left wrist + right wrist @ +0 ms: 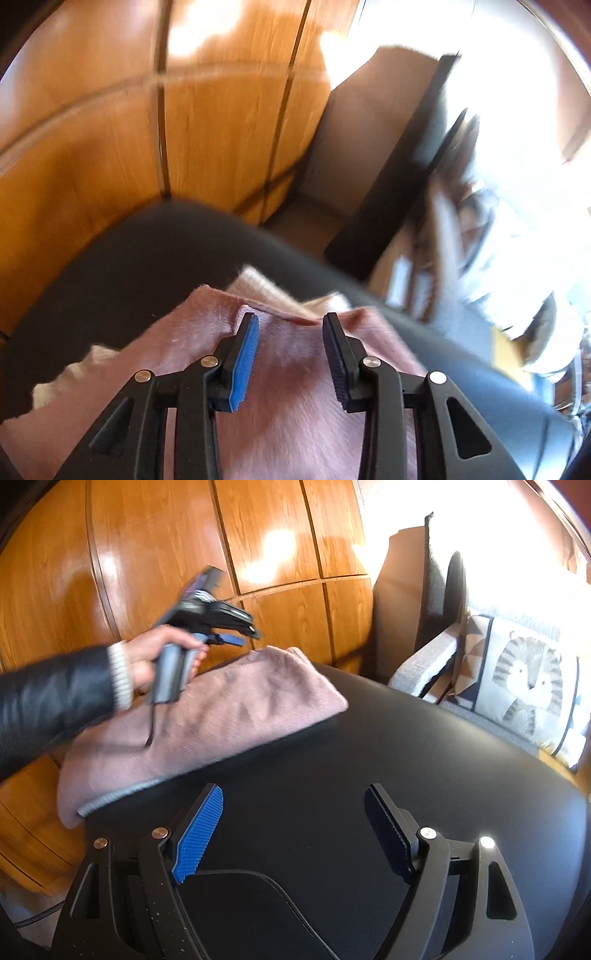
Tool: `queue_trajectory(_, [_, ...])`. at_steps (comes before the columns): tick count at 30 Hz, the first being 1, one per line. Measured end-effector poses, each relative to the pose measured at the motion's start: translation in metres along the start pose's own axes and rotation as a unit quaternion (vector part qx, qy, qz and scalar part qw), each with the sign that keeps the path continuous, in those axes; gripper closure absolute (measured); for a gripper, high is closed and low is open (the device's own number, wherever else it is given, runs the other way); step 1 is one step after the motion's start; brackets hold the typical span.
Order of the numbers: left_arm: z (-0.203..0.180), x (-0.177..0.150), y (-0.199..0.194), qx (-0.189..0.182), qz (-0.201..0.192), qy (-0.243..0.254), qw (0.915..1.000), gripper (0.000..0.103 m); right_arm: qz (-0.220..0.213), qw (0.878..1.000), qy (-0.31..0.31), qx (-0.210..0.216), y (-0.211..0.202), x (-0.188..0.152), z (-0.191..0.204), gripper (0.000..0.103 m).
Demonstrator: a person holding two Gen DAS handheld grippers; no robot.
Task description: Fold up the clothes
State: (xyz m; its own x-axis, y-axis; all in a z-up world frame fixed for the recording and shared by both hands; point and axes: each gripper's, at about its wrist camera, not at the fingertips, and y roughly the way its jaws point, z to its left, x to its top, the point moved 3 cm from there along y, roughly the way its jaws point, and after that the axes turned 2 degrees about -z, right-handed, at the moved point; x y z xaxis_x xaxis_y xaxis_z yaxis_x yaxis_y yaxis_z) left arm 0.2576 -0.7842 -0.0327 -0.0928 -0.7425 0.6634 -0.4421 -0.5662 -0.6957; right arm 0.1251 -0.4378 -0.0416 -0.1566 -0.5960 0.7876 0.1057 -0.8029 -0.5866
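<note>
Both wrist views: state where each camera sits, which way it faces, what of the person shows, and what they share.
Left wrist: on the left gripper, angled down over the pink garment on the black table; only its own fingers show.
Right wrist: on the right gripper, angled down across the table; shows the left hand, dark sleeve and left gripper.
Shared: garment, table, wood panelling.

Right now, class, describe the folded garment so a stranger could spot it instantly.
Find the round black table before the wooden cupboard doors. At its left edge lies the pink garment, folded soft and thick, with a pale grey hem. It is the only cloth on the table.
</note>
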Motion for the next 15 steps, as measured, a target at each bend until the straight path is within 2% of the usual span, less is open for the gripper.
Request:
queue_trajectory(2, [0.01,-0.015,-0.04,-0.012,-0.025,-0.001,0.9996,0.065,0.003,1.0,-0.005,0.007,0.001,0.004,0.009,0.021])
queue_trajectory(3, [0.014,-0.025,-0.061,-0.01,-0.038,0.004,0.9992,0.065,0.005,1.0,-0.011,0.01,0.002,0.005,0.015,0.021])
queue_trajectory(4, [0.019,-0.036,-0.08,0.0,-0.049,0.013,0.9987,0.06,0.008,1.0,-0.015,0.011,0.003,0.007,0.021,0.021])
queue_trajectory(6, [0.032,-0.065,-0.12,0.032,-0.074,0.026,0.9964,0.04,0.019,1.0,-0.014,0.018,0.006,0.012,0.032,0.021])
queue_trajectory(7, [0.038,-0.079,-0.138,0.049,-0.084,0.026,0.9949,0.015,0.021,0.999,-0.012,0.024,0.008,0.016,0.036,0.021])
queue_trajectory(8, [0.044,-0.093,-0.156,0.065,-0.095,0.025,0.9931,0.0,0.022,0.999,-0.009,0.029,0.009,0.019,0.042,0.021])
queue_trajectory(11, [0.059,-0.128,-0.208,0.095,-0.108,0.001,0.9896,0.0,0.031,0.999,-0.007,0.041,0.012,0.032,0.063,0.015])
queue_trajectory(15, [0.073,-0.164,-0.252,0.146,-0.114,-0.016,0.9826,0.0,0.029,0.998,-0.018,0.053,0.01,0.047,0.097,0.009])
